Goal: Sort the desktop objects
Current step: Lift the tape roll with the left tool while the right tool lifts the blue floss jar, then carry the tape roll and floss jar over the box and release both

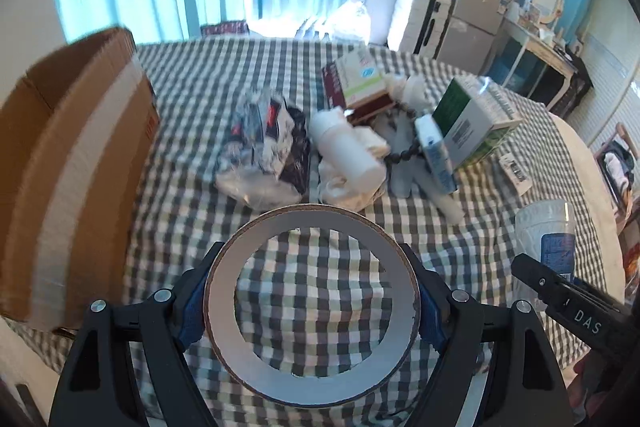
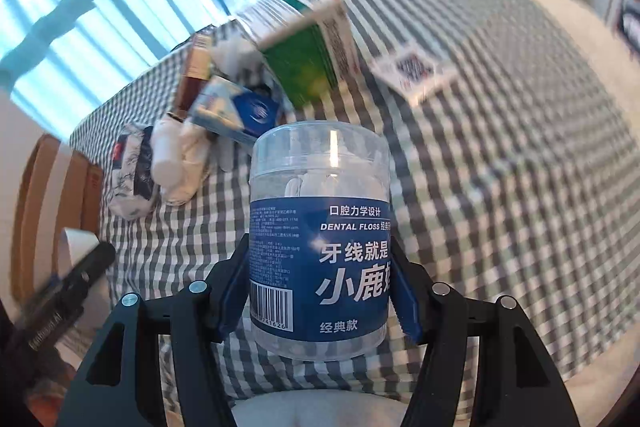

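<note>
My left gripper [image 1: 312,291] is shut on a roll of tape [image 1: 312,375], held above the checked tablecloth [image 1: 200,115]; I look through the ring. My right gripper [image 2: 320,291] is shut on a clear dental floss jar [image 2: 320,227] with a blue label, held upright above the cloth. The jar also shows at the right of the left wrist view [image 1: 548,239]. A pile of objects lies mid-table: a white bottle [image 1: 344,147], a crumpled packet [image 1: 268,151], a green-and-white box [image 1: 468,119] and a blue-and-white box [image 1: 434,155].
An open cardboard box [image 1: 68,163] stands at the left table edge, close to the left gripper. A label card [image 1: 516,171] lies right of the pile. Behind the table are curtains, a small fridge [image 1: 472,27] and a dresser.
</note>
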Motion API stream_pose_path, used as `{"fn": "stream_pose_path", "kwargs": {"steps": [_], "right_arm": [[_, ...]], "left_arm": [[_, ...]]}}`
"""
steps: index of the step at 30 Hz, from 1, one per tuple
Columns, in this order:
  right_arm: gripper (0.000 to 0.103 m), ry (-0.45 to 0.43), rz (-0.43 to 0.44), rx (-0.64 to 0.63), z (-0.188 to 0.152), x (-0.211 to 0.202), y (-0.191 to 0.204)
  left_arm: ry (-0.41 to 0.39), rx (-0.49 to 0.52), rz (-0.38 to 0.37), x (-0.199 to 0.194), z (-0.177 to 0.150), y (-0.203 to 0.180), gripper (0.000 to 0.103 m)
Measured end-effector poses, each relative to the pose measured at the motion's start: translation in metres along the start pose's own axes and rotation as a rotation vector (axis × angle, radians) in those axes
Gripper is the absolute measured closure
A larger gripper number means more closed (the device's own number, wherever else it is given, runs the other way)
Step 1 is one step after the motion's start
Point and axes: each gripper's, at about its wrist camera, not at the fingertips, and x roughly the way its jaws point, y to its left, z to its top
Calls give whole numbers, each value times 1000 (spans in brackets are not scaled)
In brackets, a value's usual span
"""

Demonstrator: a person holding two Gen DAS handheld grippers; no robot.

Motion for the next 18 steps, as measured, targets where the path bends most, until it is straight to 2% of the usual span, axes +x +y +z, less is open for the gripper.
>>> {"fn": "stream_pose_path", "kwargs": {"steps": [11,14,18], "right_arm": [[42,-111,54,-61,-4,-73,41],[42,-147,66,-102,-8,-93,57],[42,-152,95,-121,-15,-109,74]], "left_arm": [[-158,-27,-12,-92,5,24,20],[-187,-39,-11,-109,4,31,20],[-203,-56,-15,-126,-1,43,20]]}}
